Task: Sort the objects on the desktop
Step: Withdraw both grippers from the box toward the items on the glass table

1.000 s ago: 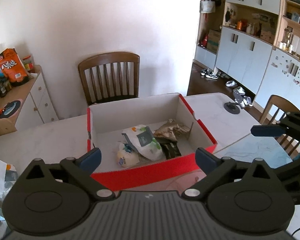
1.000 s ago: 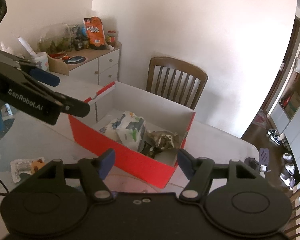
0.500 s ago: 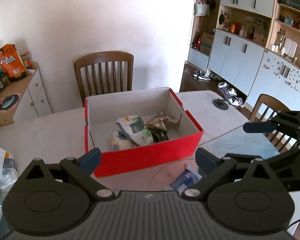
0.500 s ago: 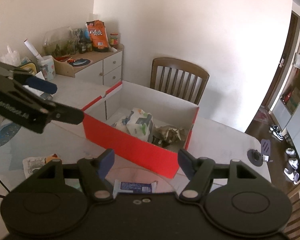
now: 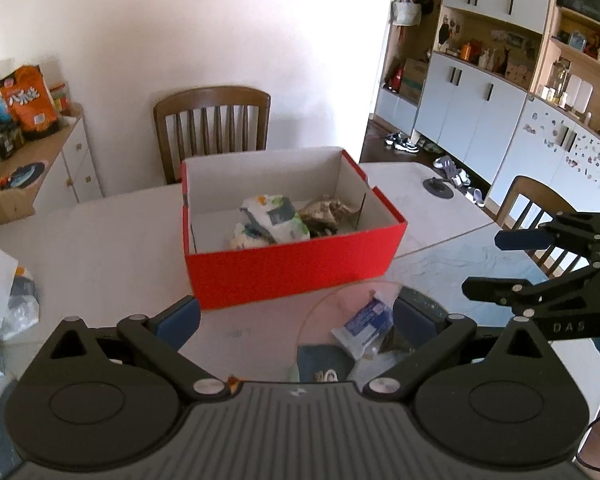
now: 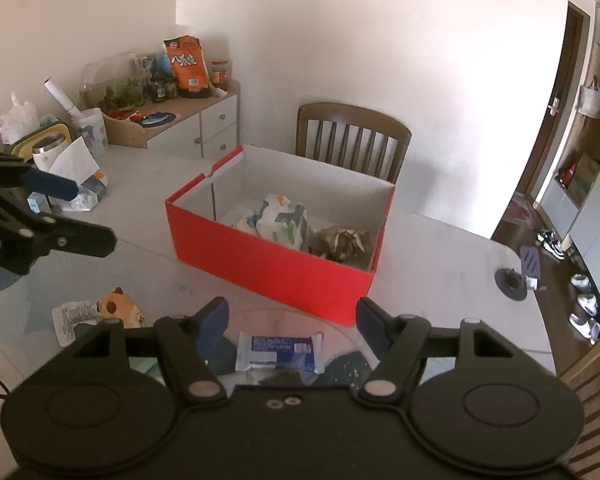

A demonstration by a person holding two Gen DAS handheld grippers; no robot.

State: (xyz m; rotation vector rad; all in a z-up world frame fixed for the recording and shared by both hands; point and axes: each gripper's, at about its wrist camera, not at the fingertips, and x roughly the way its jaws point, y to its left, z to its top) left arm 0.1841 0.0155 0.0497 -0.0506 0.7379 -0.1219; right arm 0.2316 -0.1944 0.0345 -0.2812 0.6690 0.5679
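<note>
A plain white wall [image 5: 204, 28] stands behind a slat-backed wooden chair [image 5: 212, 128] pushed up to the pale marble-look table [image 5: 100, 240]. A low white sideboard with a wooden top [image 6: 196, 120] sits in the corner, crowded with jars and an orange snack bag [image 6: 186, 66]. Opposite, pale blue cabinets with open wooden shelves [image 5: 484, 76] line the room above dark wood flooring [image 5: 380, 148], where shoes [image 5: 400, 142] lie scattered in bright daylight.

Red box [image 5: 292, 276] (packets inside) beyond the left gripper's [image 5: 296, 316] spread jaws, blue-white packet [image 5: 366, 322] just before it.
</note>
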